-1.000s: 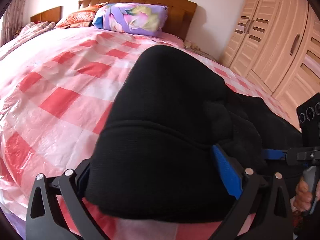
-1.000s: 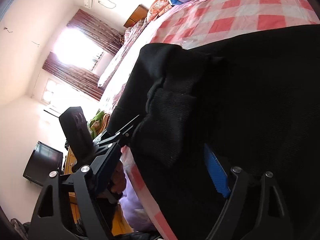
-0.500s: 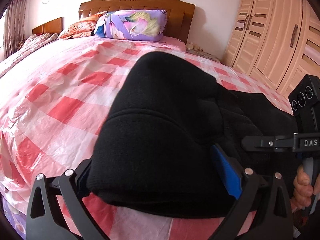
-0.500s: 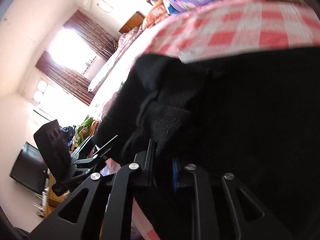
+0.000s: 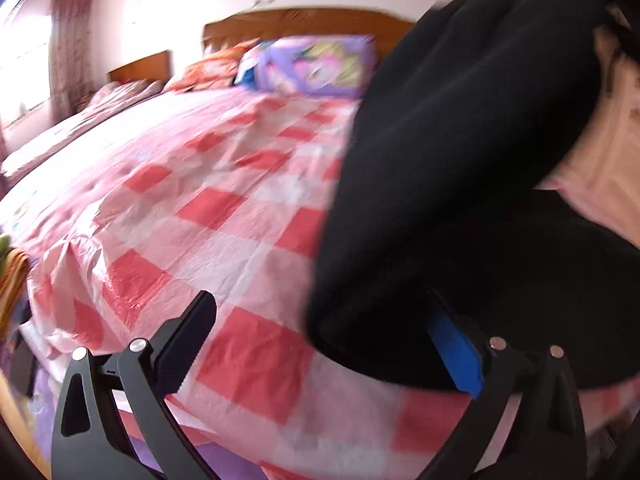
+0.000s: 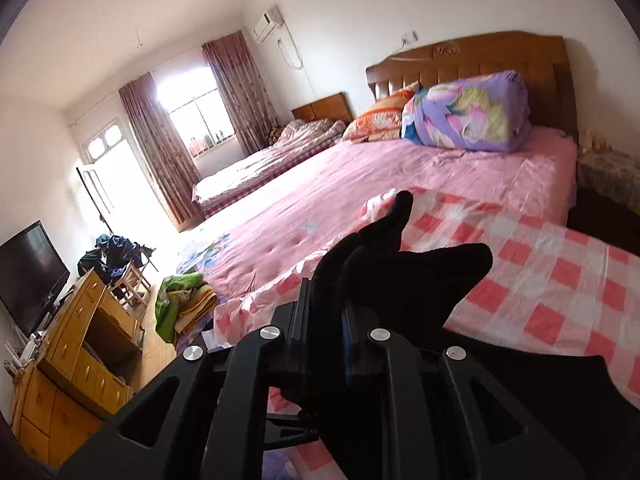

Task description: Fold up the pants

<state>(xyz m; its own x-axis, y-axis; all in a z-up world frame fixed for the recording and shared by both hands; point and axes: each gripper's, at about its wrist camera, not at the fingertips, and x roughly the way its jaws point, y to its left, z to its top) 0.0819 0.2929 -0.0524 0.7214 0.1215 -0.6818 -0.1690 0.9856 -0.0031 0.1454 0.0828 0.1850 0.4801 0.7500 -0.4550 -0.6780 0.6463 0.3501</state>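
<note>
- Black knitted fleece pants (image 5: pixel 452 184) are seen filling the right half of the left wrist view, raised off the pink-and-white checked plastic sheet (image 5: pixel 224 240) spread over the bed; that frame is motion-blurred.
- Left tongs (image 5: pixel 320 340): spread wide, nothing pinched. The blue-padded finger (image 5: pixel 454 346) at lower right is touched by the cloth, maybe tucked under its edge; the black finger (image 5: pixel 186 338) at lower left stands apart from the fabric, over bare sheet.
- Right tongs (image 6: pixel 324 320): closed on a bunched fold of the pants (image 6: pixel 400 268), w/ two peaks of cloth poking up past the tips at frame centre.
- More black fabric lies along the lower right of the right wrist view, on the checked sheet.
- Purple floral pillow (image 6: pixel 468 112) and wooden headboard (image 6: pixel 472 56) are seen at upper right, well apart from the work.
- Step judged: a fold-over is under way, one end lifted by the right tongs alone to be carried across the rest; task prob. mid-way.
- Next move calls for: lifted end to be laid flat and edge-aligned on the lower layer, w/ left tongs used to pin or regrip the free edge so the cloth isn't dragged.
</note>
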